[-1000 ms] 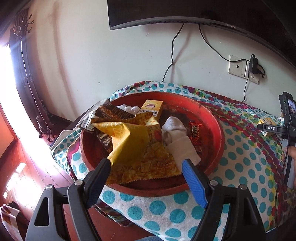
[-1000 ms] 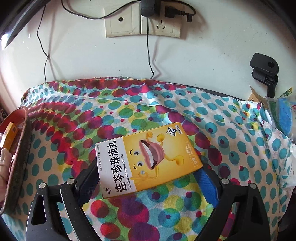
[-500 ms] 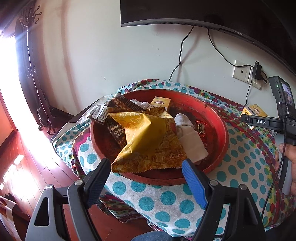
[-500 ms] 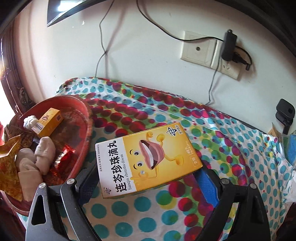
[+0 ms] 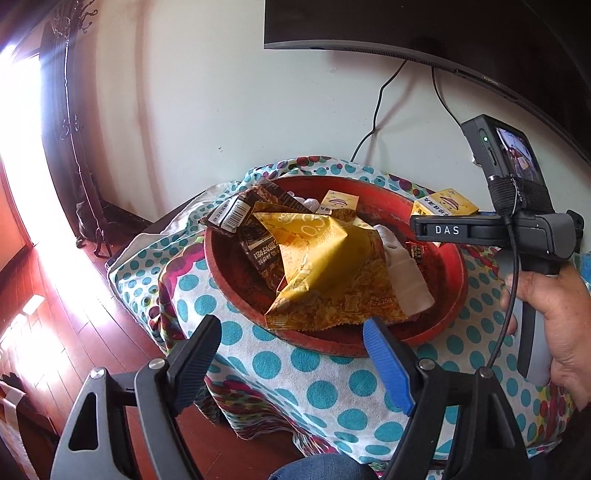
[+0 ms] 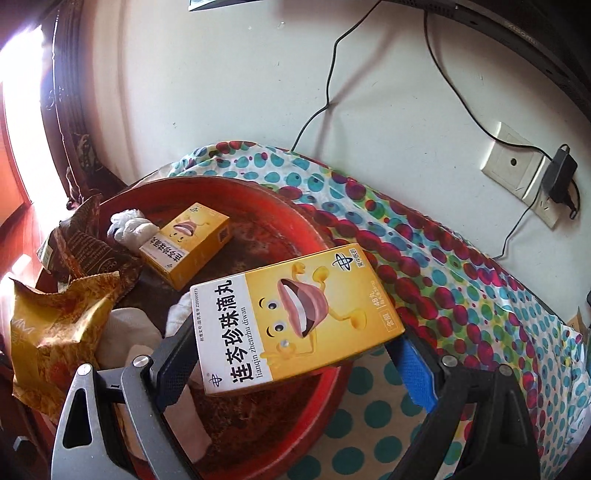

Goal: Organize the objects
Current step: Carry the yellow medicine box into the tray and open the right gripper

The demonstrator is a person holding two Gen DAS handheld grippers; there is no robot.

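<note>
My right gripper is shut on a yellow medicine box and holds it above the right rim of the red basin. The box also shows in the left wrist view over the basin's far right side. A second yellow box, a yellow snack bag, a brown wrapper and white socks lie in the basin. My left gripper is open and empty, in front of the basin's near rim.
The basin stands on a table with a polka-dot cloth. A wall with sockets and a plugged charger is behind. A TV hangs above. A wooden floor lies to the left.
My right gripper has carried the yellow box left, from over the cloth to over the basin. My left gripper has drawn back and up from the basin.
</note>
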